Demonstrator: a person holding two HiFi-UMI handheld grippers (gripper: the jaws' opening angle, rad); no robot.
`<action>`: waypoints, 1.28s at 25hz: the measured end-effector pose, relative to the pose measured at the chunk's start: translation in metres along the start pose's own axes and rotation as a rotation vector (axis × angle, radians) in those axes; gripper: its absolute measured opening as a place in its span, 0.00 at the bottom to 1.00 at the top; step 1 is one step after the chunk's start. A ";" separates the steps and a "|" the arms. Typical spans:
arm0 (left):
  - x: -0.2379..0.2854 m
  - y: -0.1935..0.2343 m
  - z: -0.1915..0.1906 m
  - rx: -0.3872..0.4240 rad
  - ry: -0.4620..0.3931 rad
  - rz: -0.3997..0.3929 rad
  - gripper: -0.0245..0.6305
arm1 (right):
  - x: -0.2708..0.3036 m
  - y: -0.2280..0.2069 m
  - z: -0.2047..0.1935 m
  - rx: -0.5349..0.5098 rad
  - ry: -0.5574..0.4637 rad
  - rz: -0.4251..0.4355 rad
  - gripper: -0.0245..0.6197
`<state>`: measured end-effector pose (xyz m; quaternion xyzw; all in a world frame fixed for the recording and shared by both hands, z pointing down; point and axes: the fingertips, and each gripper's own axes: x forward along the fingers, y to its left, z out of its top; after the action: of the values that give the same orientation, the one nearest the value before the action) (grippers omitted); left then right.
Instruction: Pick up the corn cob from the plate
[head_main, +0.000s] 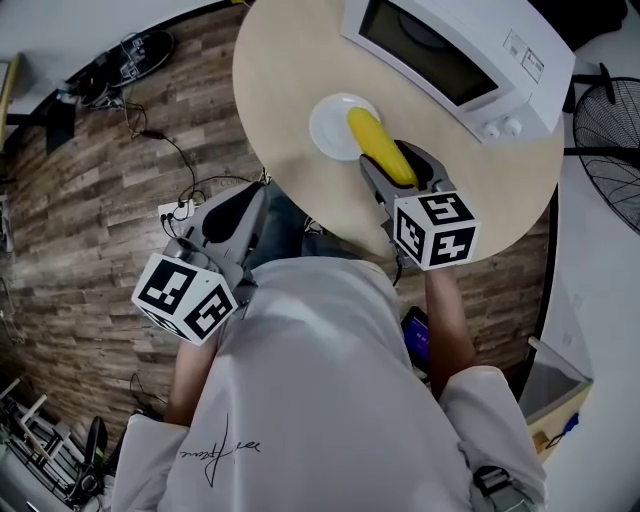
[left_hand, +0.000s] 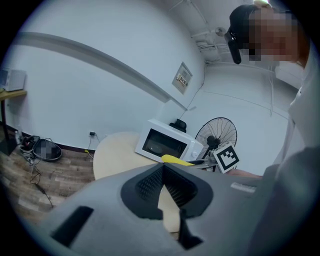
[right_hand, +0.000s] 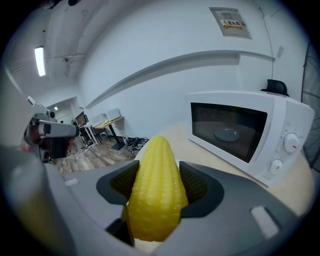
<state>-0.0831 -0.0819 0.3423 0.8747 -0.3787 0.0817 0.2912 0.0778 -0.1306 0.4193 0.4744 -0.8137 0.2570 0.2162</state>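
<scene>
The person's left arm is bent close to the body, holding the left claw (head_main: 248, 205) off the counter (head_main: 290, 70) and above the wood floor (head_main: 90, 200). Its tip sits just short of the counter's curved near edge. In the left gripper view its pads meet at the tip with nothing between them.

The right forearm reaches forward past the same edge, and the marker cube on the right claw (head_main: 395, 170) hangs roughly above the rim. That claw angles downward, its jaws spread wide and pressed against both sides of the yellow corn cob (head_main: 378, 145). The cob's thick end sits deep between the pads and its narrow end points away from the person. From the head view that narrow end lies over the right side of the small white plate (head_main: 328, 125); whether it touches the plate cannot be told.

Just beyond the plate and cob stands a white microwave (head_main: 450, 55) with its door shut, leaving only a narrow strip of bare counter on that side. The counter's left part is open surface out to its round edge. A black fan (head_main: 610, 150) stands on the floor past the right edge, while a power strip (head_main: 178, 210) and cables lie on the floor to the left.
</scene>
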 end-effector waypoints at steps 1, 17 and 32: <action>0.000 0.001 0.001 0.000 -0.002 0.004 0.03 | -0.001 0.001 0.002 0.002 -0.006 0.002 0.45; -0.002 0.018 0.013 -0.054 -0.052 0.029 0.03 | -0.026 0.012 0.030 0.055 -0.123 0.008 0.45; -0.003 0.029 0.006 -0.001 -0.016 0.077 0.03 | -0.061 0.023 0.047 0.078 -0.230 0.015 0.45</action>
<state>-0.1059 -0.0992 0.3494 0.8600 -0.4146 0.0859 0.2850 0.0805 -0.1102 0.3421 0.5027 -0.8260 0.2341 0.1006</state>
